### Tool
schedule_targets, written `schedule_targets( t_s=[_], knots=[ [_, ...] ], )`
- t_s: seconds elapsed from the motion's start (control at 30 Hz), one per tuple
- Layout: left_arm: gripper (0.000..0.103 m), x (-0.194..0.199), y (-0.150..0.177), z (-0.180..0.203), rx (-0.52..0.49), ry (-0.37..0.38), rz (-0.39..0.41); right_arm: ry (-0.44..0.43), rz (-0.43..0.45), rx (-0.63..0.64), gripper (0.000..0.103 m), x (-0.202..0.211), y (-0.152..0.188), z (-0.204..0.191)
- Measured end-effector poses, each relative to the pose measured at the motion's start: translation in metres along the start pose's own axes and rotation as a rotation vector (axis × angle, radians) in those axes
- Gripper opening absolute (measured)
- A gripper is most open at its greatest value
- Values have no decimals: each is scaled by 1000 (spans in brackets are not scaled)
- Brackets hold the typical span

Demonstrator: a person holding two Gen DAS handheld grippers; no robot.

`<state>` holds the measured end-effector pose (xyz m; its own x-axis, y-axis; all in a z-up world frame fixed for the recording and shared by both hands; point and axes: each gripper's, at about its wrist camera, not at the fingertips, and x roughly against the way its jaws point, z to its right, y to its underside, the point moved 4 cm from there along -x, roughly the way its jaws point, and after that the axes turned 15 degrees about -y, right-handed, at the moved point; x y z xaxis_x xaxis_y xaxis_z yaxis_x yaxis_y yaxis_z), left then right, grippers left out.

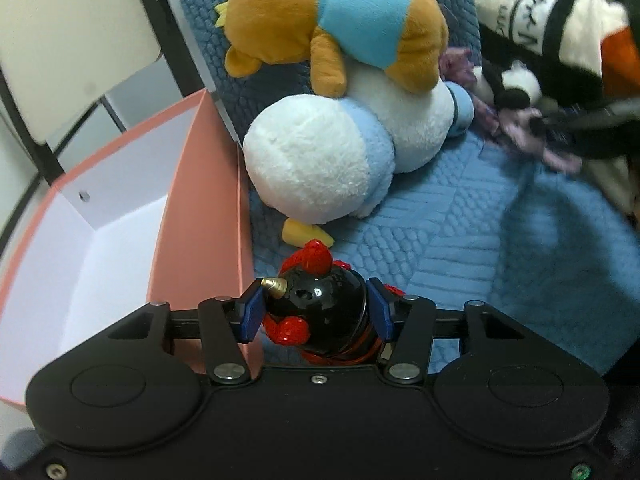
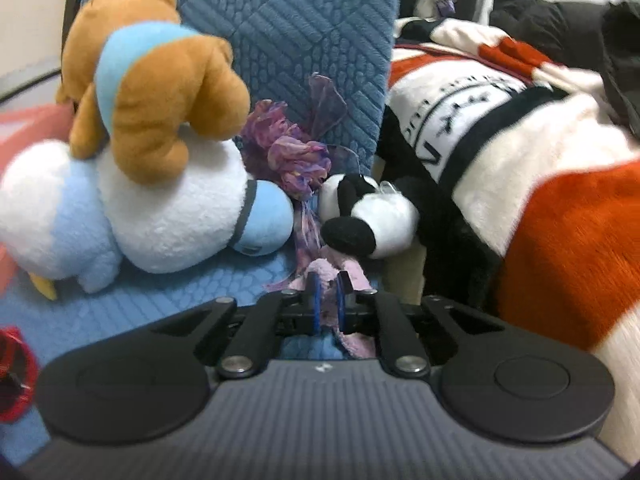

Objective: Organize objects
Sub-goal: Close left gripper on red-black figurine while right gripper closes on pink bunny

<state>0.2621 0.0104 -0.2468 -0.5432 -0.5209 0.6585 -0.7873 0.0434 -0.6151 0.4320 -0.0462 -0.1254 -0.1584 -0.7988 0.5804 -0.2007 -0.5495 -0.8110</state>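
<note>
My left gripper [image 1: 316, 306] is shut on a glossy black and red figurine [image 1: 320, 304] with a gold horn, held just right of the open pink box [image 1: 196, 216]. My right gripper [image 2: 327, 300] is shut on the pale pink stem of a purple fabric flower bunch [image 2: 292, 152]. A white and light blue plush [image 1: 332, 152] lies on the blue quilt, also in the right wrist view [image 2: 160, 216]. A brown bear plush in a blue shirt [image 1: 340, 24] lies on top of it. A small panda plush [image 2: 368, 216] lies beside the flowers.
The pink box has a white inside and stands left of the blue quilted seat [image 1: 460, 240]. A white chair [image 1: 60, 40] stands behind the box. A large white, black and orange plush [image 2: 540, 160] fills the right side.
</note>
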Motion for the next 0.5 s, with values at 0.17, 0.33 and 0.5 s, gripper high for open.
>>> schedule_targets(
  t_s=[0.17,0.33,0.5],
  knots=[
    [50,4,1,0,26,35,-9,-48,12,-77,10,28,2,-11],
    [50,12,6,3,9,51,2,-107,-7,-151,10,53,8,-32],
    [51,19,11,9,-18,56,17,-150,-48,-215,11,70,22,-45]
  ],
)
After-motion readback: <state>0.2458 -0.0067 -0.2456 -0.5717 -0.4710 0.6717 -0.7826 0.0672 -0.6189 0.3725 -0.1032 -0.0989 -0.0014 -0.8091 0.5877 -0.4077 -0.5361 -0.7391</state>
